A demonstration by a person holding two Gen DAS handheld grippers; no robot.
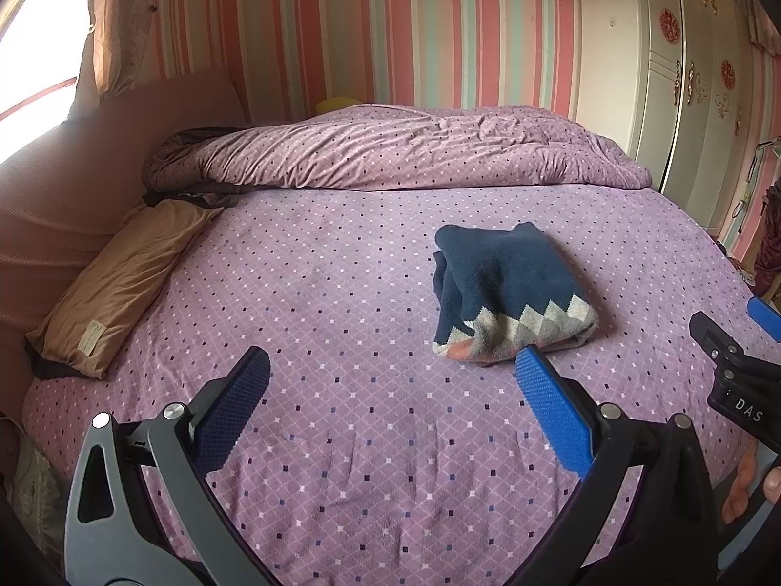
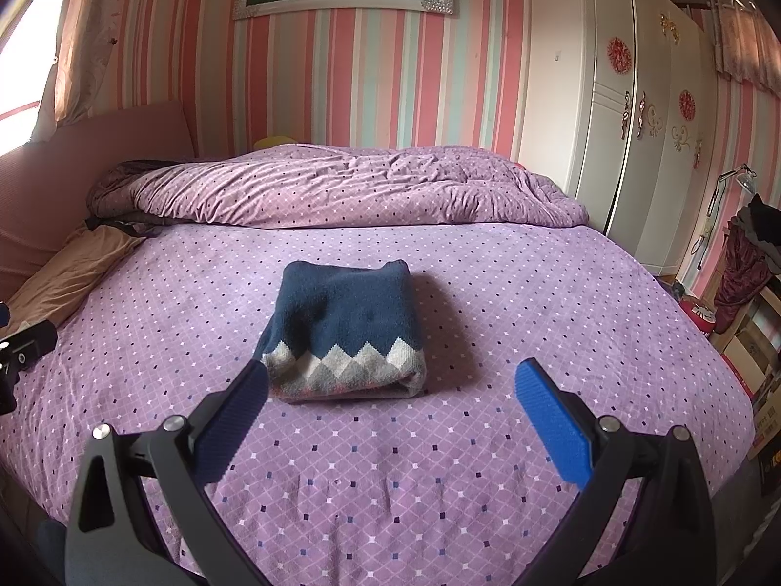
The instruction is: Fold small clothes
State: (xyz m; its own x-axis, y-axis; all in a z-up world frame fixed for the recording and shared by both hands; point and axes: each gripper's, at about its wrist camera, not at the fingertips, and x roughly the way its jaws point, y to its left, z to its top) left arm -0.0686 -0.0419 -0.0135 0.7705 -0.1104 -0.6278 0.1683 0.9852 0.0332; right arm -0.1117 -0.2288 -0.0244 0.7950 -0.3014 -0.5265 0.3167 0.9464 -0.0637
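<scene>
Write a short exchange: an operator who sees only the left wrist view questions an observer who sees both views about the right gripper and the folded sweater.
Operator: I see only an edge of the right gripper. Is it open?
Observer: Yes, the right gripper is open and holds nothing.
Operator: Where is it relative to the sweater?
Observer: The folded sweater lies just beyond its fingertips, closer to its left finger.

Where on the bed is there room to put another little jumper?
Bare sheet lies between the folded sweater and the tan pillow, and in front, near both open grippers. The far side is crowded by the bunched duvet.
</scene>
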